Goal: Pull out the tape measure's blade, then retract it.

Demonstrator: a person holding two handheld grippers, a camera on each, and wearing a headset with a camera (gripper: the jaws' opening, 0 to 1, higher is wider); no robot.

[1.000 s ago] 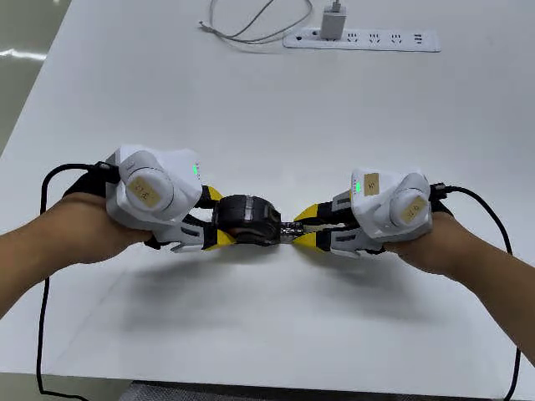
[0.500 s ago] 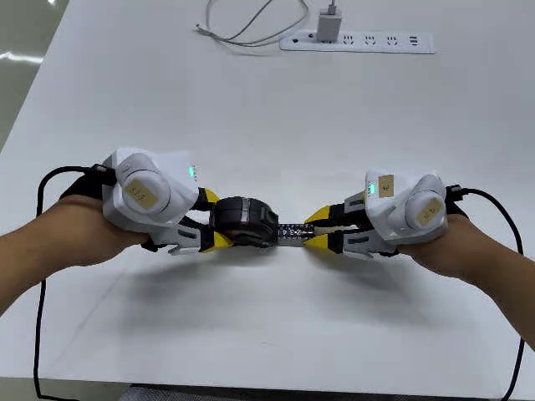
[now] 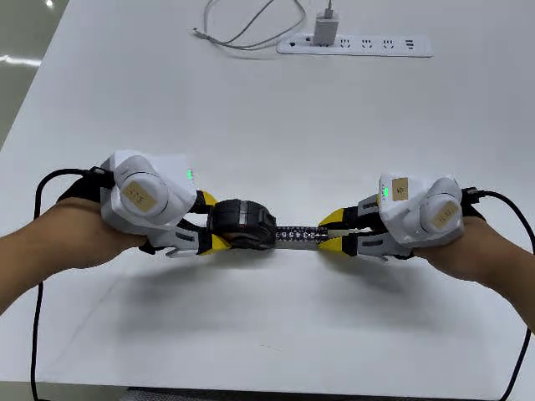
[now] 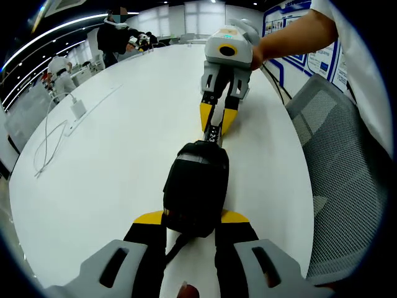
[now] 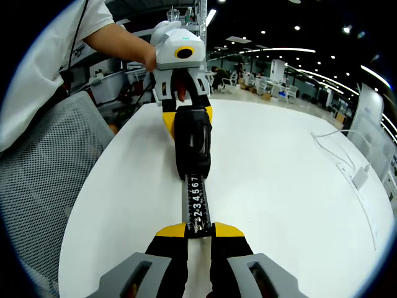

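The left gripper squeezes the black tape measure mid-frame. The right gripper pinches its pulled-out blade.

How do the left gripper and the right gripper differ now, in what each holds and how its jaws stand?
The left gripper is shut on the black tape measure case; the right gripper is shut on the end of the blade. The left gripper's jaws stand wide around the thick case; the right gripper's jaws are nearly together on the thin blade. Both have yellow tips and face each other.
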